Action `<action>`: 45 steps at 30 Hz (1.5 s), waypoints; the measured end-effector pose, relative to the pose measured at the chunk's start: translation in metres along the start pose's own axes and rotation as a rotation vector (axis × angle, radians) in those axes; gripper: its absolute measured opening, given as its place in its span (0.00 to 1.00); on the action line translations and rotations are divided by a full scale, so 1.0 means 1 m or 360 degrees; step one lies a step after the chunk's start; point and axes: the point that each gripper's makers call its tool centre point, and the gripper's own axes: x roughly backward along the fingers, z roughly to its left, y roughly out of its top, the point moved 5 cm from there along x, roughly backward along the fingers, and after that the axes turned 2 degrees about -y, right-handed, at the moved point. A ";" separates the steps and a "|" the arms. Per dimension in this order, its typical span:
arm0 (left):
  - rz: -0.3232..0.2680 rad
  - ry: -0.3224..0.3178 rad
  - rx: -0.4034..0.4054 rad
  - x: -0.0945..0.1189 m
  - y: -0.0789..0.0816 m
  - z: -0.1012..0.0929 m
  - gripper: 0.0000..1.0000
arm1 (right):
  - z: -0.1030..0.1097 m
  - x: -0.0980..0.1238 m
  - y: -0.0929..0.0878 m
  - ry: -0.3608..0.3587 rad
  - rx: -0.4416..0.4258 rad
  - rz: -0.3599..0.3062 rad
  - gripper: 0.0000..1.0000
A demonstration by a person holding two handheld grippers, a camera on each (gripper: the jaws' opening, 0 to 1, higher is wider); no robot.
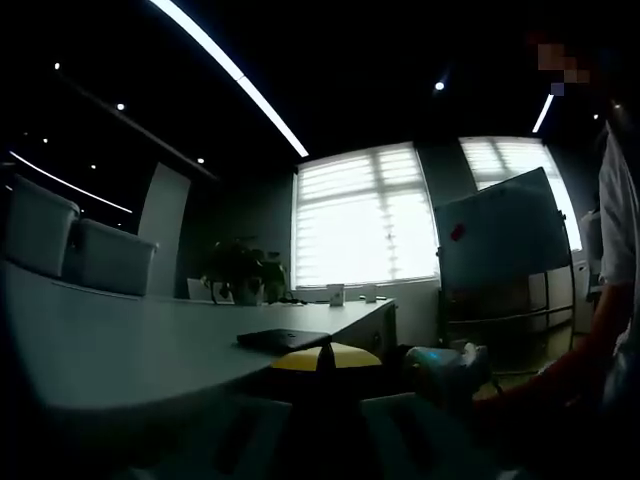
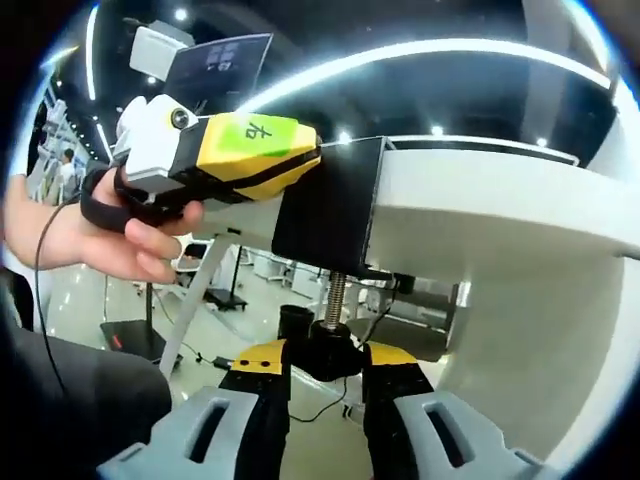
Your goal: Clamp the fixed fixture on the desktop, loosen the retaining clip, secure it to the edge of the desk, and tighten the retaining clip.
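A black clamp fixture (image 2: 330, 205) sits over the edge of the white desk (image 2: 480, 200). Its threaded screw (image 2: 335, 295) hangs down beneath the edge and ends in a black knob (image 2: 332, 345). My right gripper (image 2: 328, 365) comes up from below, its yellow-tipped black jaws shut on that knob. My left gripper (image 2: 300, 170), yellow with a green label and held by a hand (image 2: 120, 240), meets the fixture's top from the left and looks shut on it. In the left gripper view my left gripper (image 1: 320, 360) has its yellow tips together at desk level, and my right gripper (image 1: 445, 368) is low on the right.
The desk (image 1: 120, 340) stretches away with a flat black object (image 1: 283, 339) on it, a plant (image 1: 240, 270) and chairs (image 1: 110, 255) behind. A whiteboard (image 1: 500, 235) stands at the right. Under the desk are its white side panel (image 2: 540, 340) and stand bases (image 2: 130, 335) on the floor.
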 end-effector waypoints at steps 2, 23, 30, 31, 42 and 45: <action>-0.0004 0.0002 -0.0001 0.000 0.000 0.000 0.01 | 0.002 0.003 -0.001 -0.0113 0.0127 -0.0008 0.27; 0.0009 0.0043 -0.0022 0.002 -0.003 0.000 0.01 | 0.020 0.018 0.010 -0.0801 -0.0117 0.0047 0.35; 0.0013 0.0033 -0.0023 0.002 -0.003 0.000 0.01 | 0.009 0.002 0.007 -0.0848 -0.0146 0.0049 0.35; 0.0013 0.0032 -0.0026 0.002 -0.003 0.000 0.01 | 0.009 0.001 0.007 -0.0852 -0.0145 0.0049 0.33; 0.0039 0.0041 -0.0070 0.002 -0.003 -0.001 0.01 | 0.006 0.005 0.006 -0.0700 -0.0119 0.0035 0.25; 0.0040 0.0038 -0.0075 0.002 -0.003 -0.001 0.01 | 0.005 0.003 0.005 -0.0550 -0.0119 0.0008 0.25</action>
